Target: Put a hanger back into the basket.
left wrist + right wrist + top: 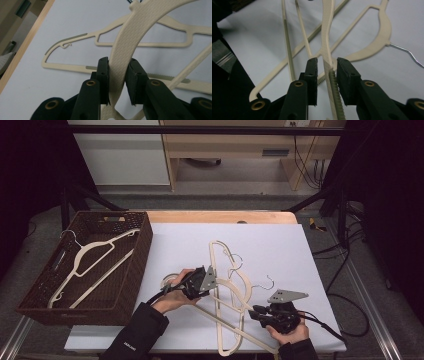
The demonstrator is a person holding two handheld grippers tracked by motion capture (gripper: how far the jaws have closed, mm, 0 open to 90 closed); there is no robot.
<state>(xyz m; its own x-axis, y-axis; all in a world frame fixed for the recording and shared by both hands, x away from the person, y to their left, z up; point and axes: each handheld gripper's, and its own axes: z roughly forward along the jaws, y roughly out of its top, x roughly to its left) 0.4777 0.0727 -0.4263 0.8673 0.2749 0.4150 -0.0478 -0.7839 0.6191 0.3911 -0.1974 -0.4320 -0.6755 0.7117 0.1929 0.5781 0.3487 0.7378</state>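
So the desk [280, 245] has a white sheet on top, a brown wicker basket [142, 250] at its left edge with one cream hanger [95, 265] lying inside. Mid-sheet sits a tangle of cream hangers [227, 290]. The left hand-held gripper [118, 75] is clamped on a hanger's textured arm. The right hand-held gripper [327, 75] straddles a thin hanger bar, looks loose, jaws not quite pressing, I think.
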